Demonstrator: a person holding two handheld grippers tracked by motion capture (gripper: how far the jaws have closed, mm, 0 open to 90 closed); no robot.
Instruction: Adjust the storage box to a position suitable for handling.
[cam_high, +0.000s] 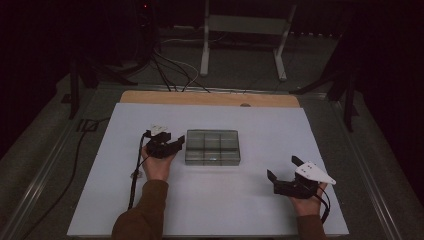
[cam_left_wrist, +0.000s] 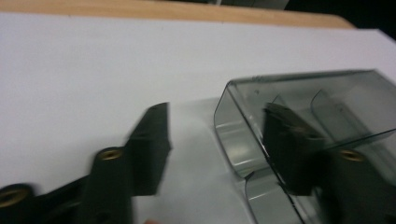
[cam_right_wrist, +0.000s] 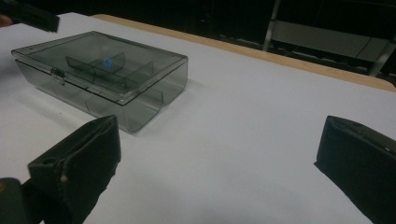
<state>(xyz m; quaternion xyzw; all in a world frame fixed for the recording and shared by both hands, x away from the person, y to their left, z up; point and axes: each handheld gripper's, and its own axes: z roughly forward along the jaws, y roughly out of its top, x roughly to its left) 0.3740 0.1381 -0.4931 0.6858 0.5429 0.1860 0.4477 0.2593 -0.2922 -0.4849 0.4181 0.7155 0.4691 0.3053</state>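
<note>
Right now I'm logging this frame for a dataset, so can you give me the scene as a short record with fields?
surface: white table top with a wooden strip along its far edge
object: smoky clear compartment box, lid closed, mid-table
left gripper: open, at the box's left end, one jaw seen through its clear wall
right gripper: open, holding nothing, apart from the box at the near right

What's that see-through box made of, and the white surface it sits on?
The box looks like smoky grey transparent plastic, glossy: its inner dividers show through the lid and light glints off its rounded corners. The white surface looks like a matte sheet, perhaps paper or board, laid over a wood-coloured tabletop; I can't tell which.
</note>
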